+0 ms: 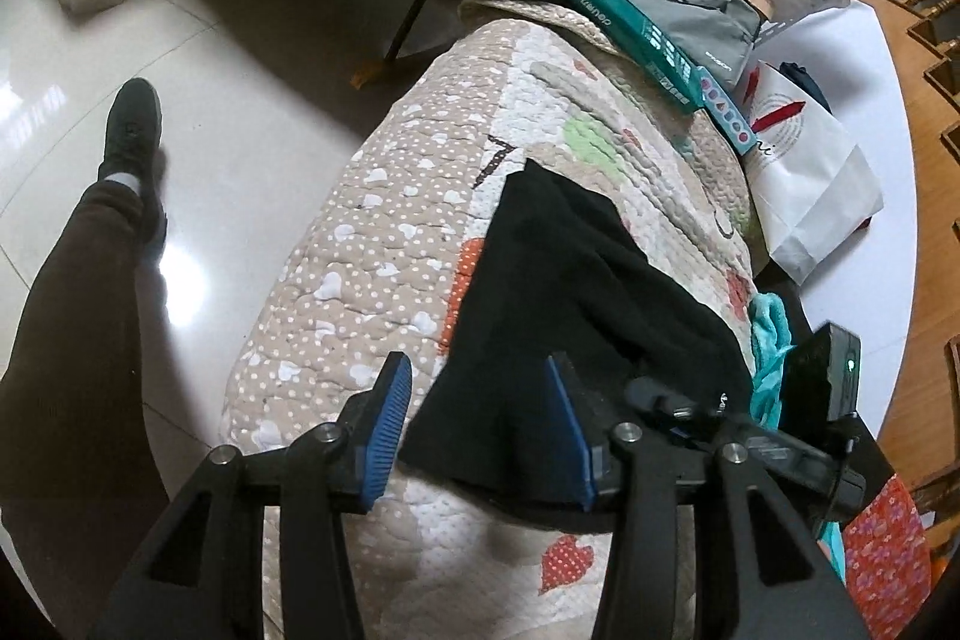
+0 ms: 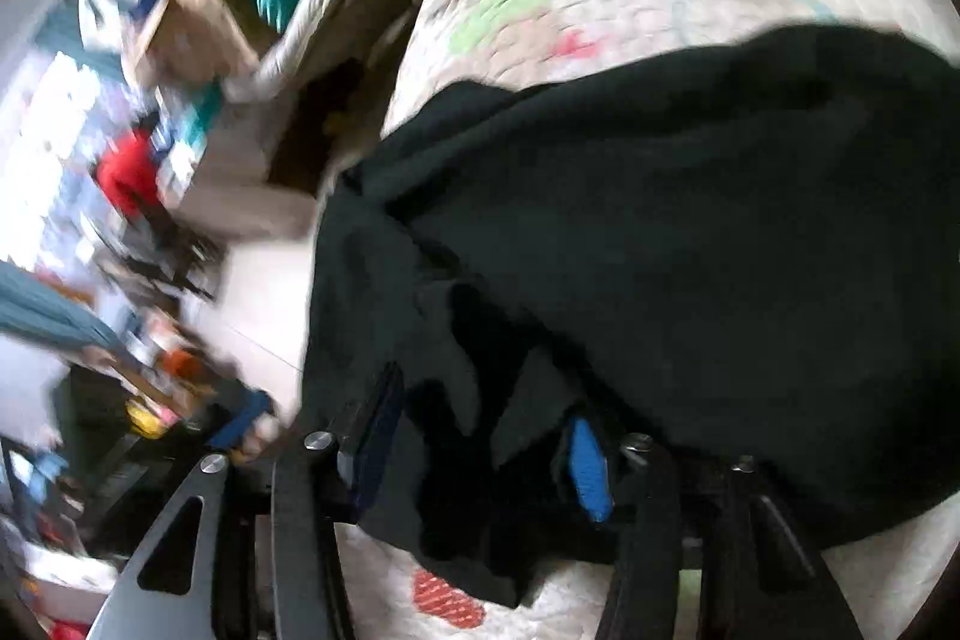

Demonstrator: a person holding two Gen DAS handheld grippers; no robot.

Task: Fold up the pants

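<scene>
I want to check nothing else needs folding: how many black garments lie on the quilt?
1. The black pants lie across the quilt, in front of both grippers. More clothing could be hidden beyond the views.

Matt black cloth pants (image 1: 558, 280) on a quilted, stitched cotton-like cover (image 1: 372, 250); glossy floor tiles (image 1: 228, 100); ribbed blue pads on matt black plastic tool (image 1: 480, 430); wood flooring (image 1: 900, 100).
</scene>
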